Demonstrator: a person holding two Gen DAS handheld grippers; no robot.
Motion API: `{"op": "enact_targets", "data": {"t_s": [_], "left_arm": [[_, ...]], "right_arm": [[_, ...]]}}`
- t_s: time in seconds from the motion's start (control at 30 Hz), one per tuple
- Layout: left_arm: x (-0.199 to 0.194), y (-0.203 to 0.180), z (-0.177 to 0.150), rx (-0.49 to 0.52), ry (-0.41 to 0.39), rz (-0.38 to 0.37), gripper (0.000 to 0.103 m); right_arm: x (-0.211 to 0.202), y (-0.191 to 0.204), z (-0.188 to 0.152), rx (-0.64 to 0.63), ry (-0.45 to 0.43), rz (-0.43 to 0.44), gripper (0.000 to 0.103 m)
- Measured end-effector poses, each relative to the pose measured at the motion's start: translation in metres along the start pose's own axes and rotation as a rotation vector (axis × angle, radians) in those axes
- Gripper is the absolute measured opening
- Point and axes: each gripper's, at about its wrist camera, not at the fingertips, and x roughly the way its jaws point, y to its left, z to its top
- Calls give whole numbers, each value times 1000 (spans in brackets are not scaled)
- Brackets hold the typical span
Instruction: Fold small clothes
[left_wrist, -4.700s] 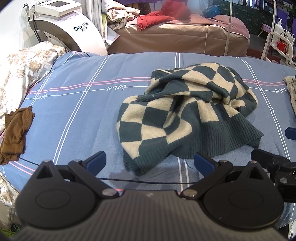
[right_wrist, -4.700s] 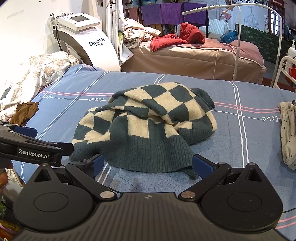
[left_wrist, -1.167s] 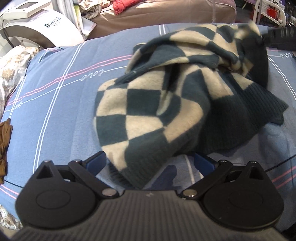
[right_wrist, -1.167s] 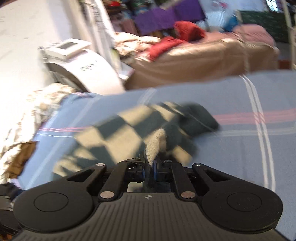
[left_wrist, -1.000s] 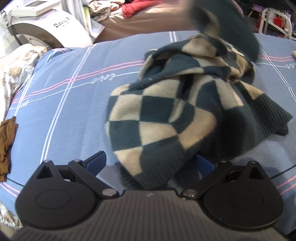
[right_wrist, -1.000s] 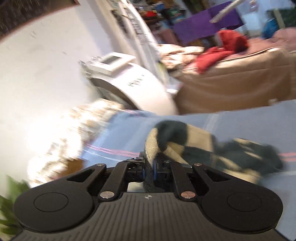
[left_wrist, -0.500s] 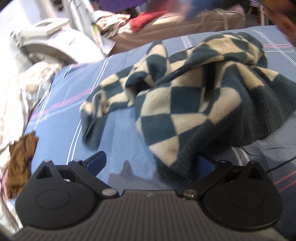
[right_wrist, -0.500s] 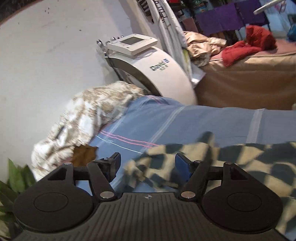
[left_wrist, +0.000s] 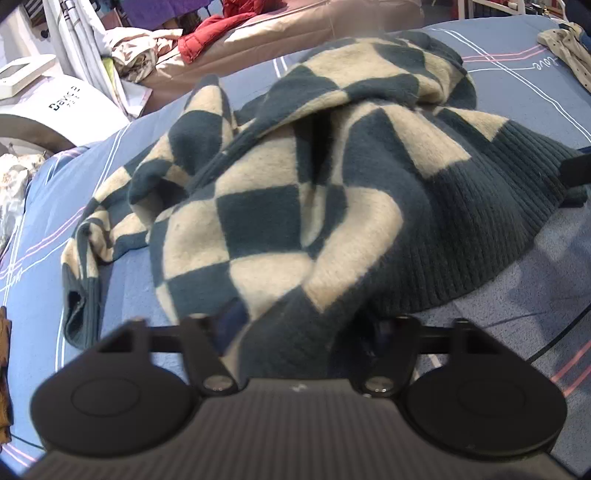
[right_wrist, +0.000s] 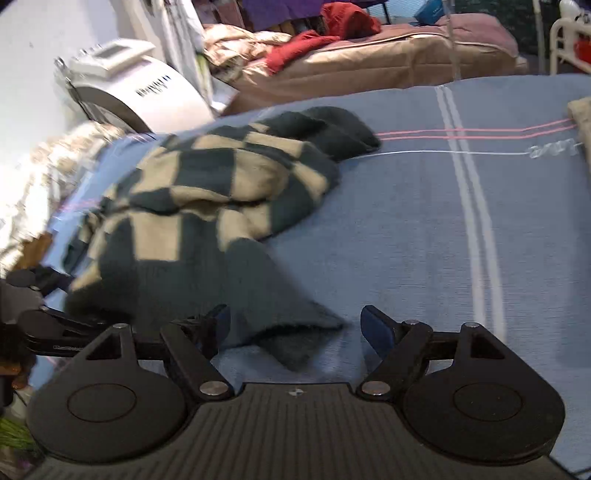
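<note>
Checkered sweater (left_wrist: 295, 206) lies crumpled, no fold made; left gripper (left_wrist: 295, 332) has just been closing on its near hem; right gripper (right_wrist: 295, 325) gapes empty over a hem corner

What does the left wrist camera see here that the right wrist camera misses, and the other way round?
Only the left view shows the sweater's sleeve cuff and the left hand-held gripper, which has just been closing on the ribbed hem.

Only the right view shows the right hand-held gripper, open around a hem corner.

Both show the checkered sweater, blue bedsheet and red garment.
</note>
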Motion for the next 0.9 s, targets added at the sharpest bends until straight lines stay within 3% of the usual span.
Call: {"op": "enact_targets", "data": {"t_s": [0.03, 0.07, 0.1, 0.17, 0.23, 0.3, 0.37, 0.5, 0.57, 0.67, 0.73, 0.77, 0.8, 0.83, 0.87, 0.9], "left_arm": [[1, 1, 1, 8, 15, 34, 30], [-1, 5, 3, 8, 23, 43, 23], [-2, 11, 5, -20, 29, 23, 16], [-13, 37, 8, -150, 20, -72, 6], [-27, 66, 11, -269, -3, -176, 5], [-47, 85, 14, -314, -48, -222, 5], [-75, 95, 19, -282, -103, -219, 5], [-129, 94, 13, -190, -170, -269, 5], [-144, 84, 2, -131, -163, -287, 5], [-142, 62, -25, -69, -73, -282, 9], [-130, 48, -48, -38, 15, -310, 17], [-119, 41, -59, -27, 60, -312, 31], [-109, 35, -72, -28, 96, -293, 48], [-100, 33, -81, -36, 123, -284, 53], [-94, 31, -88, -51, 145, -286, 53], [-92, 31, -92, -72, 155, -287, 53]], "right_arm": [[7, 4, 1, 2, 2, 23, 103], [14, 6, -1, -14, 13, 18, 91], [21, 10, 0, -39, 21, -15, 24], [19, 13, 0, -42, 6, 0, 26], [1, 14, 9, -18, -48, 30, 25], [-27, 17, 22, -16, -94, 62, 24], [-69, 24, 34, -59, -159, 91, 24], [-150, 52, 47, -194, -189, 113, 23], [-179, 68, 42, -268, -174, 101, 24], [-189, 68, 23, -270, -91, 110, 26], [-171, 56, 2, -213, 72, 149, 31], [-161, 52, -10, -208, 112, 149, 39], [-151, 50, -23, -219, 127, 125, 54], [-141, 50, -35, -248, 140, 71, 64], [-133, 53, -40, -291, 140, 1, 82], [-128, 57, -41, -336, 115, -53, 82]]}}
